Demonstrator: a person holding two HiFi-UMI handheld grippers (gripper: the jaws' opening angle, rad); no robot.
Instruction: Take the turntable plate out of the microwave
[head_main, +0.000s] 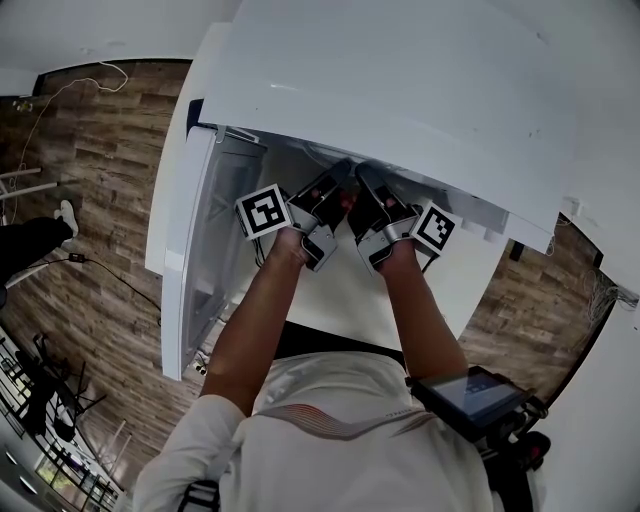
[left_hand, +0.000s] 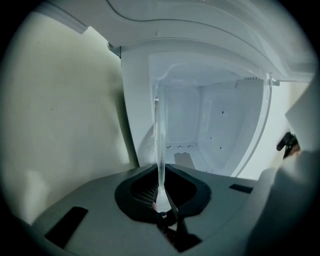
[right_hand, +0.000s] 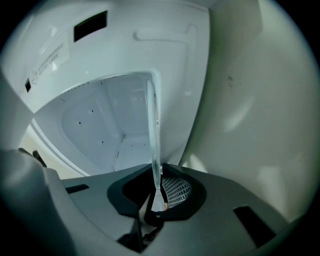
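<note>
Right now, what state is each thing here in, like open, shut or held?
Microwave door: swung open.
Turntable plate: inside the microwave, held at its rim by both grippers.
Left gripper: shut on the rim.
Right gripper: shut on the rim.

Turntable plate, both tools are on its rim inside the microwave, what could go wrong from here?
The glass turntable plate is pinched only at its thin rim by the left tool and right tool, so it might slip. Uneven pulling could knock it against the open door.
</note>
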